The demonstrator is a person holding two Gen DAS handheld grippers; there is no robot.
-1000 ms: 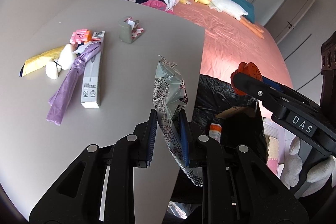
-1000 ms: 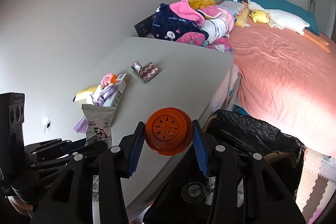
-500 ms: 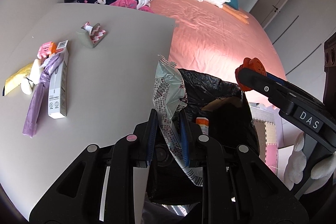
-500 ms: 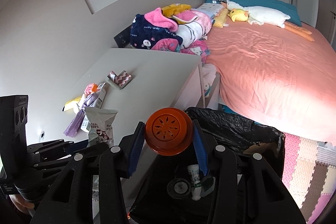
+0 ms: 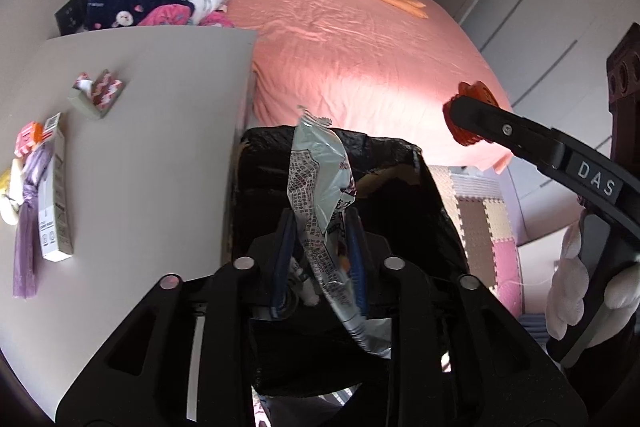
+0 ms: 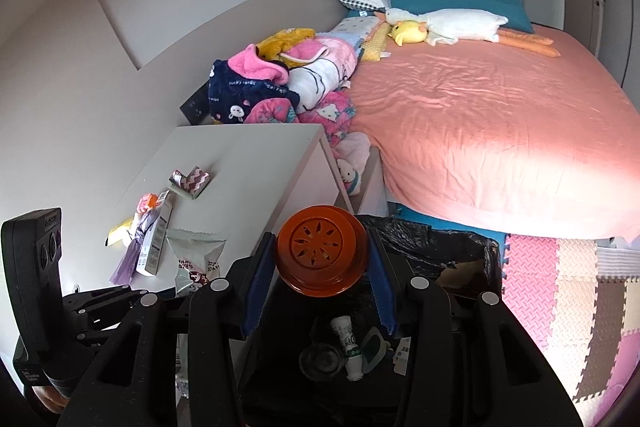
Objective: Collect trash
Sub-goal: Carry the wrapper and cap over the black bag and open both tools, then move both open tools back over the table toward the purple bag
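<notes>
My left gripper (image 5: 320,259) is shut on a silver snack bag (image 5: 320,187) and holds it over the black-lined trash bin (image 5: 400,163). The bag also shows in the right wrist view (image 6: 196,259). My right gripper (image 6: 322,287) is shut on an orange round lid (image 6: 322,251) and holds it above the same bin (image 6: 440,239), which has a small bottle and other scraps at its bottom. The lid also shows in the left wrist view (image 5: 472,115), off to the right of the bin.
The grey table (image 5: 152,163) left of the bin carries a white box (image 5: 54,203), a purple bag (image 5: 28,219), a zigzag-patterned carton (image 5: 98,93) and small wrappers. A pink bed (image 6: 500,131) lies beyond, foam floor mats (image 6: 568,291) to the right.
Both grippers have moved right, off the table and over the bin, still holding the snack bag and the orange lid.
</notes>
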